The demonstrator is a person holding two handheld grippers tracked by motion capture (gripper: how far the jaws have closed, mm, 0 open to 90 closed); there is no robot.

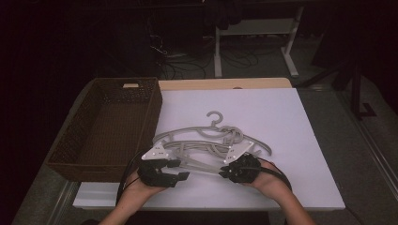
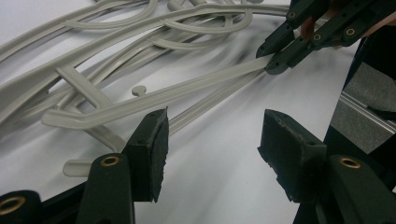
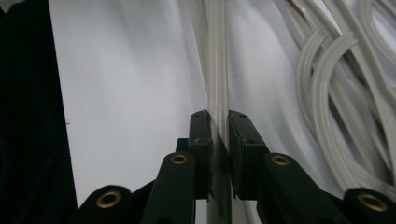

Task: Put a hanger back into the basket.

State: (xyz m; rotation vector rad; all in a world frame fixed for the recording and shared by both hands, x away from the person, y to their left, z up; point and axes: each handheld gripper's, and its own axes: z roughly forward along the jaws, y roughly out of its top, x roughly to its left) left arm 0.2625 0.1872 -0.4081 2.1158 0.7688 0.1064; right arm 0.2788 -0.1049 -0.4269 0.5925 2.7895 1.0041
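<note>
Nearest the camera, your hands come in from the bottom edge of the high view, each holding a set of tongs over the white sheet on the counter (image 1: 281,122). Your left tongs (image 1: 180,169) stand partly open with nothing between the pads; in the left gripper view they (image 2: 212,144) hover just above the sheet, and a flat grey bar of a hanger passes just beyond the left pad, apart from it. Your right tongs (image 1: 224,172) are pinched narrow on that same hanger bar (image 3: 217,70); in the right gripper view the bar runs straight up between the two pads, which press on both its sides. The left gripper view shows those right tongs (image 2: 275,59) clamped on the far end of the bar. The pile of grey plastic hangers (image 1: 211,140) lies tangled in the middle of the sheet, just ahead of both tongs, one hook pointing away from you. A brown wicker basket (image 1: 152,108) sits at the left, beside the pile
</note>
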